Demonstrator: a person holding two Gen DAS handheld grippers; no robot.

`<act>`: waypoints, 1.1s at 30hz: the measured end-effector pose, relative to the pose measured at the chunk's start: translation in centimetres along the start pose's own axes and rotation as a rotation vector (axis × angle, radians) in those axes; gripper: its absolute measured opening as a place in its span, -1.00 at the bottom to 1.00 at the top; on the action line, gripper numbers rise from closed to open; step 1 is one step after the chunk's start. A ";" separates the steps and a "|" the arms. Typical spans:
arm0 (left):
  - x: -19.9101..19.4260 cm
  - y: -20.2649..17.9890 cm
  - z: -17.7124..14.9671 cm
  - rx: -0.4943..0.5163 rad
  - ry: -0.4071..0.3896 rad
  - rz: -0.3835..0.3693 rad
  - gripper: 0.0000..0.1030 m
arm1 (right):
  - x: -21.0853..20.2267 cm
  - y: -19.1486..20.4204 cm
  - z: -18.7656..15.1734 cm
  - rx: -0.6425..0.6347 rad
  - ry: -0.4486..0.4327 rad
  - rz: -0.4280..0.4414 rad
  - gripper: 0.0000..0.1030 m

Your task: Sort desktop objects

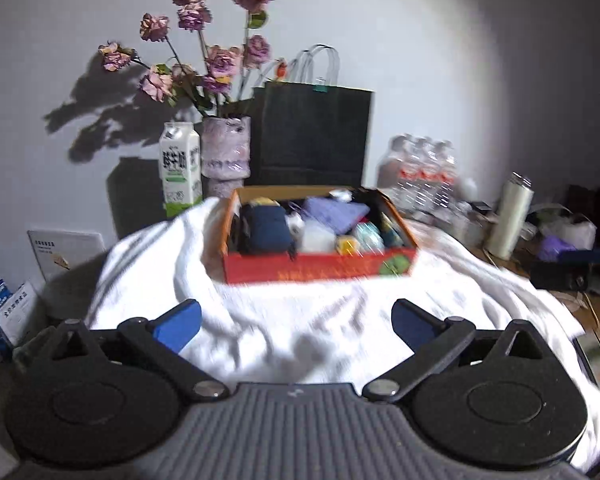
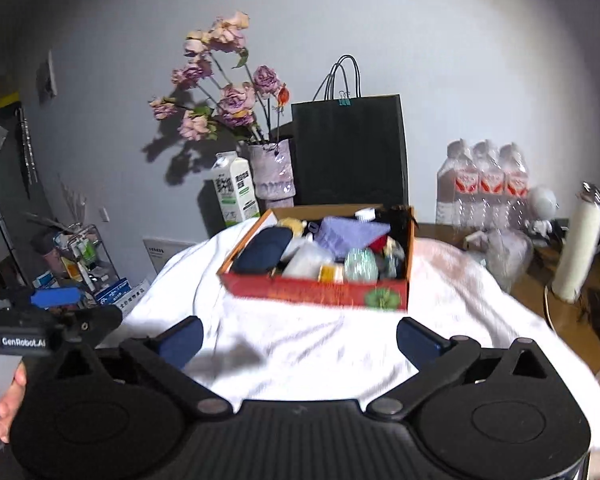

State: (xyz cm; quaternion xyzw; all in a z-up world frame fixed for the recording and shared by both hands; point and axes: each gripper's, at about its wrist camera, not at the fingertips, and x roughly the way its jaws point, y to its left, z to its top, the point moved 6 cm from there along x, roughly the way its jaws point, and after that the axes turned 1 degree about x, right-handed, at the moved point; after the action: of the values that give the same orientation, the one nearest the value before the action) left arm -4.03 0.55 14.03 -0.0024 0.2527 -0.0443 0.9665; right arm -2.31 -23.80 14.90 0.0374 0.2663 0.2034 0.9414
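Note:
A red cardboard box (image 1: 320, 270) (image 2: 316, 292) stands on a white cloth (image 1: 300, 320) (image 2: 300, 344) and holds several small items: a dark blue pouch (image 1: 266, 232) (image 2: 262, 254), a purple packet (image 1: 334, 212) (image 2: 350, 234), a white container and a pale green bottle (image 2: 360, 266). My left gripper (image 1: 296, 322) is open and empty, low over the cloth in front of the box. My right gripper (image 2: 300, 342) is open and empty, also in front of the box. The left gripper's body shows at the left edge of the right wrist view (image 2: 40, 320).
Behind the box stand a milk carton (image 1: 180, 168) (image 2: 236, 192), a vase of dried roses (image 1: 226, 152) (image 2: 272, 174) and a black paper bag (image 1: 314, 132) (image 2: 348, 148). A pack of water bottles (image 2: 484, 184) and a white flask (image 1: 510, 216) (image 2: 578, 244) stand at the right. Clutter lies at far left.

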 end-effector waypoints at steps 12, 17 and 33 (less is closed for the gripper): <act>-4.0 -0.5 -11.1 0.022 -0.080 0.076 1.00 | -3.3 2.0 -13.2 -0.113 -0.072 -0.133 1.00; 0.4 0.0 -11.4 0.000 -0.060 0.103 1.00 | 1.5 2.0 -12.6 -0.083 -0.057 -0.104 1.00; 17.0 0.7 -10.1 -0.039 0.133 0.154 1.00 | 18.1 -2.4 -10.1 0.019 0.067 -0.212 1.00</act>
State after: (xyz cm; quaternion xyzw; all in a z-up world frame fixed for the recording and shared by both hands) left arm 5.82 -0.02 -3.13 0.0010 0.3163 0.0348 0.9480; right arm 7.38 -19.10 -3.02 0.0112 0.3020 0.1013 0.9478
